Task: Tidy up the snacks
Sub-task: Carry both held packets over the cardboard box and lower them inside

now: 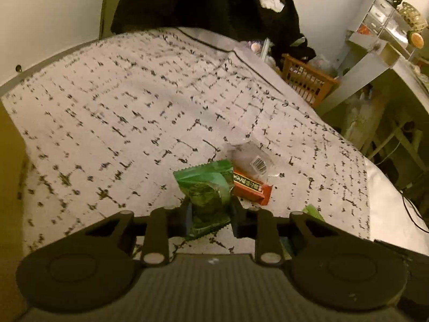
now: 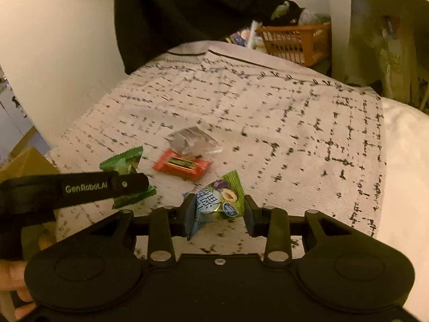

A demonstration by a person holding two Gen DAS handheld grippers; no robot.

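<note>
Two snack packets pinched, two lying on the bed cover

Closest to the right wrist camera, the right gripper (image 2: pixel 217 216) is pinching a green-and-blue packet (image 2: pixel 220 201) printed with plum pictures; its jaws are pressing on both sides of the wrapper. That packet is standing tilted, its crimped green end pointing up and away, its blue corner hanging down toward the camera.

Nearest the left wrist camera, the left gripper (image 1: pixel 210 221) is clamping a dark green packet (image 1: pixel 207 196) with a serrated edge. Its jaws are closed in on the lower half, and the long axis is running away from the camera, with the upper crimp tilting left. From the right wrist view the same gripper is reaching in from the left, crossing that packet.

Just beyond, a red bar (image 1: pixel 252 186) with a dark label and gold trim is lying flat on the patterned bed cover (image 1: pixel 112 112), its long axis slanting across. A clear wrapper (image 1: pixel 253 157) with a barcode sticker is lying touching the bar's far side.

Farther back, dark clothing (image 2: pixel 187 13) is hanging against the wall, and an orange basket (image 2: pixel 295 43) is standing past the bed's far edge.
</note>
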